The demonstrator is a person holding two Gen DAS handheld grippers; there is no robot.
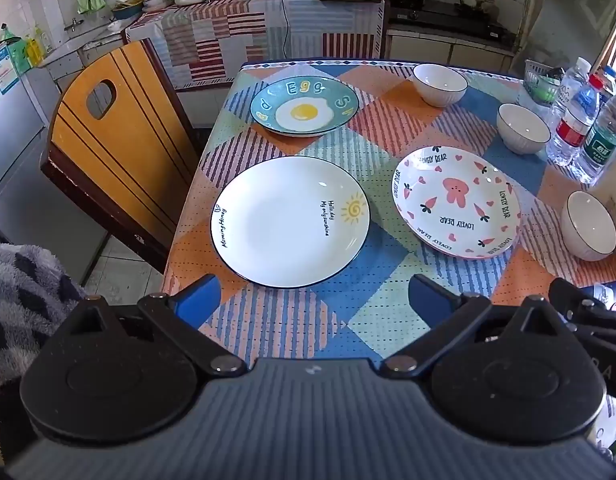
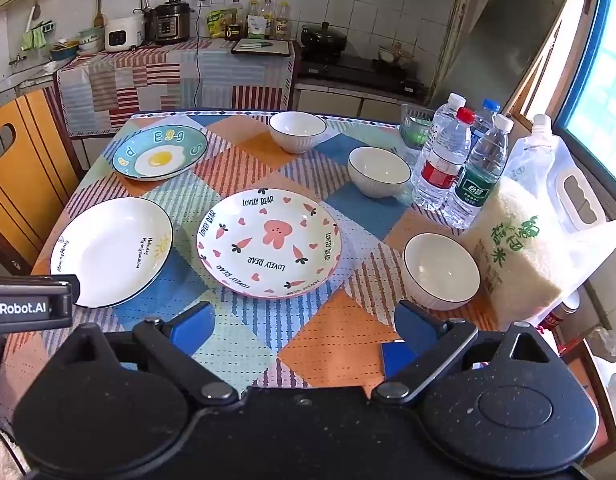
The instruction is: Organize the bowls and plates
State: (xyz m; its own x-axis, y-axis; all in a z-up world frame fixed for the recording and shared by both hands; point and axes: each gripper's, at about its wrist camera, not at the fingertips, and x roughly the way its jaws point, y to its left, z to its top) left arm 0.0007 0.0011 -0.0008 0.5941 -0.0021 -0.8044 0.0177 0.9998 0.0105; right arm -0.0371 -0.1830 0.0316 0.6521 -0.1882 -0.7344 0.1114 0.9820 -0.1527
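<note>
Though near, plates beyond tool

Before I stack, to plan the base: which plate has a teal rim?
The egg plate, farthest back on the left; the sun plate and bear plate are white.

Tiled kitchen wall, wooden chair, bright window.

Three plates, three white bowls, four water bottles, one rice bag.
</note>
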